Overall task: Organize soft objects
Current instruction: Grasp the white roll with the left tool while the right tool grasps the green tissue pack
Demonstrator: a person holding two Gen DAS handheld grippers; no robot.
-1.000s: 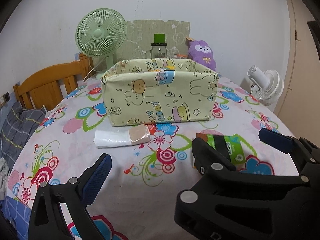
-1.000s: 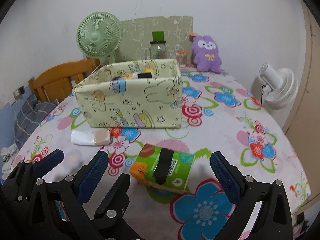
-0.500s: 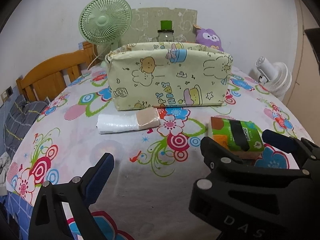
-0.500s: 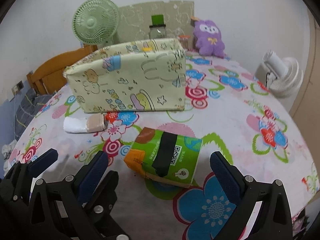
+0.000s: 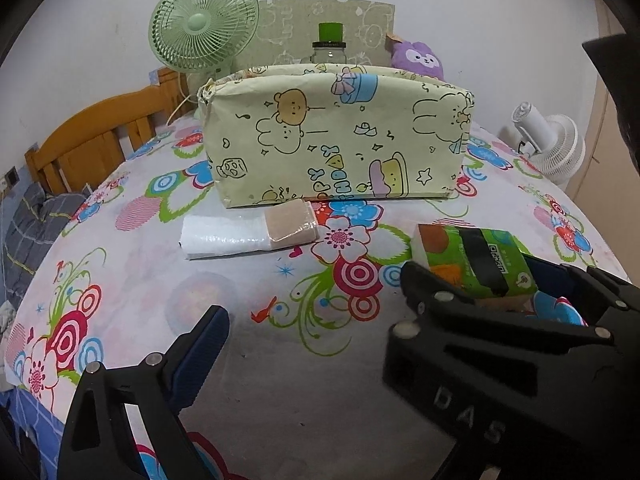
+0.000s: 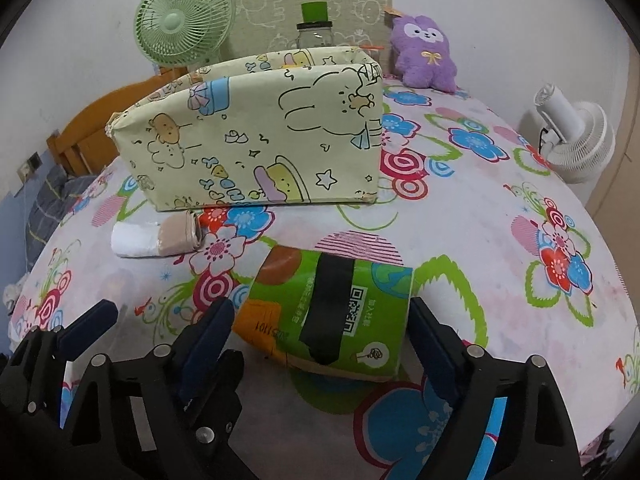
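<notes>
Tissue pack (image 6: 332, 312) before storage box (image 6: 256, 140), roll (image 6: 156, 238) to its left.

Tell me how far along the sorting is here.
Early. Done: cannot tell, the cartoon-print box hides its inside. In hand: the right gripper straddles the green tissue pack, its jaws just closing; the pack is still on the tablecloth and I cannot confirm pad contact. Left: the wrapped white roll lies before the box, the left gripper is open and empty.

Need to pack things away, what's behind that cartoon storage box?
Behind the storage box: green fan, glass jar, purple plush, patterned board. The box covers their bases.
</notes>
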